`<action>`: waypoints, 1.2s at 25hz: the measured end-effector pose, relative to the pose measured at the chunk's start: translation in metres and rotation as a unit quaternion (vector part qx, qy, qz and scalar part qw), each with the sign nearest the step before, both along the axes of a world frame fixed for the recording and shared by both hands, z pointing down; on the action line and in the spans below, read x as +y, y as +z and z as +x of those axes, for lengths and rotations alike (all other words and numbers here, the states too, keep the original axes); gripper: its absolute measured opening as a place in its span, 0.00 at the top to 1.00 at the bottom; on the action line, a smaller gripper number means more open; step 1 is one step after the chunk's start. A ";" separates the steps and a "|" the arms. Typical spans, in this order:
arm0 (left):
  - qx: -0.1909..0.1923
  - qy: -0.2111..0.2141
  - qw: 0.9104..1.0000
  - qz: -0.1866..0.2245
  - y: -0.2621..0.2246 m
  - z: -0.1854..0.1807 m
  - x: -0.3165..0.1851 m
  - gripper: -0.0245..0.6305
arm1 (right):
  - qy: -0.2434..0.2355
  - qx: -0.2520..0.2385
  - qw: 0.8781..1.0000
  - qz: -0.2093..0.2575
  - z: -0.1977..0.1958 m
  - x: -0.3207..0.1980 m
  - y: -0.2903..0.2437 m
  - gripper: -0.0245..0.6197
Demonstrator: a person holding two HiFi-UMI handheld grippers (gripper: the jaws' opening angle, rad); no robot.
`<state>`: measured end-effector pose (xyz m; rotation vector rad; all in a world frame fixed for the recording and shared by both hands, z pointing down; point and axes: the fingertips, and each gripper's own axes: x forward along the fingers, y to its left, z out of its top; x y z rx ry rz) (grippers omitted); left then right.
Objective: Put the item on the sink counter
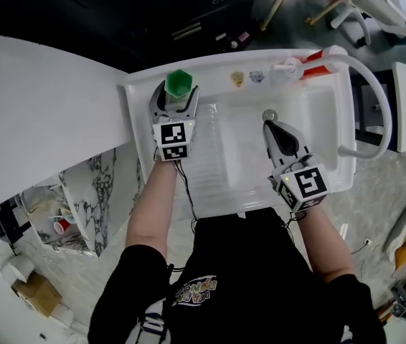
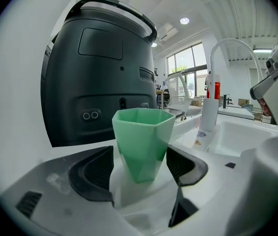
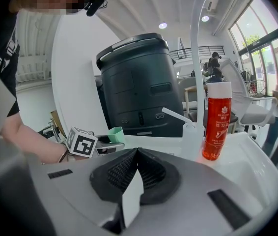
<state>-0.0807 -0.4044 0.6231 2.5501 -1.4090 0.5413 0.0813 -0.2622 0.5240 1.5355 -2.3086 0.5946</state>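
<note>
Green and faceted, the cup [image 1: 179,83] is seen upright at the back left corner of the sink's desk [image 1: 140,99], just in front of a large black bin [image 2: 99,68]. It is held between the jaws of the left gripper [image 1: 179,92], whose dark pads [image 2: 97,173] are pressed against its two sides. The right gripper [image 1: 271,126] is held over the white sink [image 1: 321,124], well apart from the cup, with its jaws shut together on nothing. A red bottle [image 3: 216,122] is seen standing on the back rim beside the curved white faucet [image 1: 375,99].
</note>
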 end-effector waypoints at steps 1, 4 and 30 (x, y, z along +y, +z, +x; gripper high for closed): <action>0.000 -0.001 1.000 0.000 0.000 -0.001 0.001 0.48 | -0.001 -0.001 1.000 0.001 0.000 0.000 -0.001 0.88; -0.003 -0.006 1.000 -0.002 0.000 -0.004 0.007 0.48 | -0.003 -0.002 1.000 0.002 0.000 0.003 -0.002 0.88; -0.009 -0.063 0.998 0.014 -0.076 -0.028 0.145 0.48 | -0.085 -0.025 0.994 0.061 -0.011 0.055 -0.055 0.88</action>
